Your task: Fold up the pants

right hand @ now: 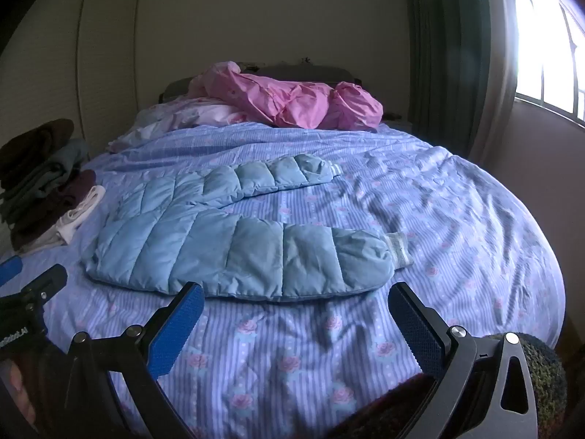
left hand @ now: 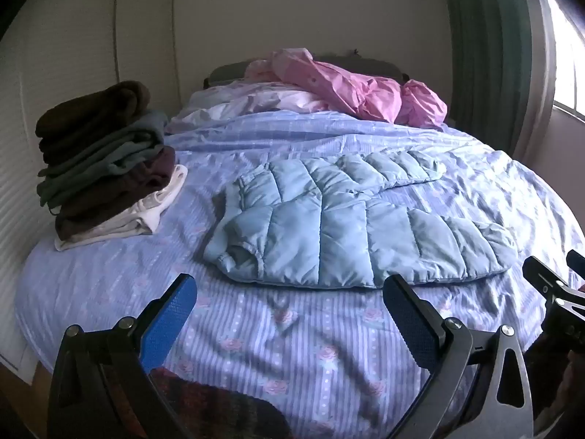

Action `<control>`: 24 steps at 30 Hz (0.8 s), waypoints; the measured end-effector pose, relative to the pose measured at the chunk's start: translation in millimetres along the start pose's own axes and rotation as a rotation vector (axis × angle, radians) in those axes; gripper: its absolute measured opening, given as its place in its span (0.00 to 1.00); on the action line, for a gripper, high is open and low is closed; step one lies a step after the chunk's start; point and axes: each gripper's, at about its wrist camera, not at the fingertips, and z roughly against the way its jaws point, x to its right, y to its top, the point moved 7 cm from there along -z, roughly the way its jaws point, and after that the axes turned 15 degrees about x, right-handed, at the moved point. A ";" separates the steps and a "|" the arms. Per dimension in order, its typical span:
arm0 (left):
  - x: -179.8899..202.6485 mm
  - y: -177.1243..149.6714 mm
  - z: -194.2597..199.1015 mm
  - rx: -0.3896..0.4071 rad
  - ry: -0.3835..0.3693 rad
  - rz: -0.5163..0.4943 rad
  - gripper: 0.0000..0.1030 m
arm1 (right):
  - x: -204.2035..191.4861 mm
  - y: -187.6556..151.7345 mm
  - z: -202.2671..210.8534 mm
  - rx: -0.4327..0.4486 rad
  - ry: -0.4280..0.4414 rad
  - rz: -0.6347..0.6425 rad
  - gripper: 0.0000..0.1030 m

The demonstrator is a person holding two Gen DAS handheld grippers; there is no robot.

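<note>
Light blue quilted pants (left hand: 351, 226) (right hand: 234, 241) lie spread flat across the bed, waist to the left, both legs running to the right with white cuffs (right hand: 398, 252) at the ends. My left gripper (left hand: 289, 289) hovers open just short of the near leg's edge, nothing between its blue pads (left hand: 172, 314). My right gripper (right hand: 296, 300) stands open too, close to the lower leg's near edge and apart from it. The tip of the right gripper shows at the right edge of the left wrist view.
A stack of folded clothes (left hand: 102, 168) (right hand: 47, 183) sits at the bed's left side. A crumpled pink garment (left hand: 351, 87) (right hand: 292, 98) lies by the headboard. The striped floral bedspread (left hand: 292, 347) (right hand: 457, 219) covers the bed. A window and green curtain (right hand: 449, 36) stand at right.
</note>
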 end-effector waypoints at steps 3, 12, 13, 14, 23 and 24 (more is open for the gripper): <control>-0.4 0.2 0.6 0.007 0.002 0.003 1.00 | 0.0 -0.2 -0.1 -0.001 -0.001 0.004 0.99; 7.1 3.4 2.3 0.009 -0.023 -0.006 1.00 | -0.2 -0.2 0.0 0.000 0.000 0.001 0.99; 7.7 3.9 2.7 0.010 -0.026 -0.004 1.00 | -0.1 -0.2 0.0 0.000 0.000 0.001 0.99; 8.0 4.6 3.3 0.013 -0.024 -0.003 1.00 | -0.1 -0.1 0.1 0.000 0.001 0.000 0.99; 1.1 2.9 4.5 0.023 -0.031 0.014 1.00 | -0.2 -0.2 0.1 0.001 0.000 0.000 0.99; 0.6 2.9 4.5 0.024 -0.032 0.015 1.00 | -0.2 -0.2 0.1 0.001 0.000 0.000 0.99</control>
